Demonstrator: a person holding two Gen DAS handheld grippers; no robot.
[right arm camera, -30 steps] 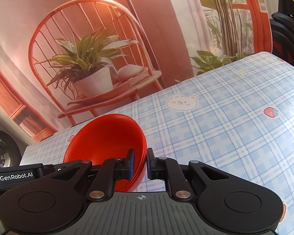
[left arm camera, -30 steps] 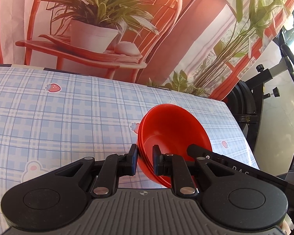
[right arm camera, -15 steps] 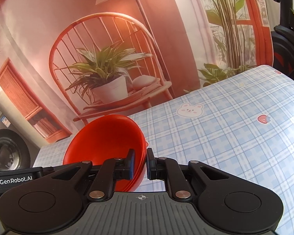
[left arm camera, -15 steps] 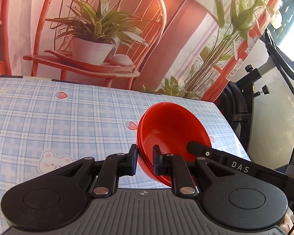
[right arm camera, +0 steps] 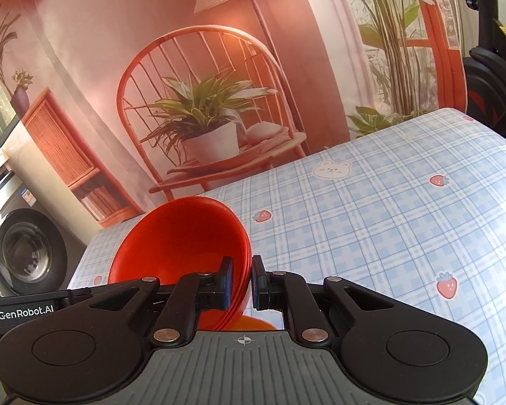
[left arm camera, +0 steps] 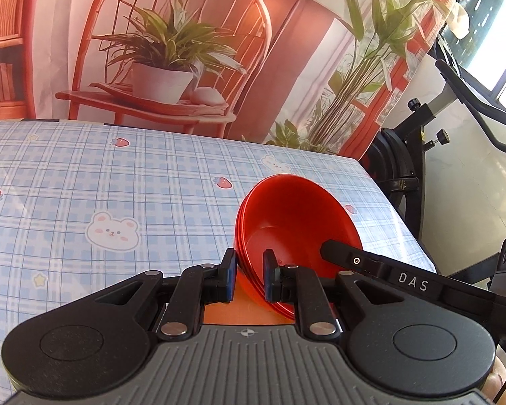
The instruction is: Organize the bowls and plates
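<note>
A stack of nested red bowls [left arm camera: 297, 222] hangs tilted above the blue checked tablecloth [left arm camera: 118, 185], held from both sides. My left gripper [left arm camera: 249, 276] is shut on the stack's left rim. The right gripper's black body [left arm camera: 388, 273] reaches in from the right behind the bowls. In the right wrist view the same red bowls [right arm camera: 178, 236] sit left of centre, and my right gripper [right arm camera: 242, 281] is shut on their right rim. The left gripper's body [right arm camera: 23, 312] shows at the left edge. An orange patch [right arm camera: 253, 322] under the bowls is too hidden to identify.
The tablecloth [right arm camera: 371, 219] with bear and strawberry prints spreads out ahead. A printed backdrop of a chair and plant [left arm camera: 165, 60] hangs behind the table. An exercise bike [left arm camera: 438, 118] stands past the table's right end and a washing machine [right arm camera: 27, 253] past its left end.
Both grippers have lifted and carried the bowl stack sideways over the table. More of the tablecloth and backdrop shows in both views. The grips on the rim are unchanged.
</note>
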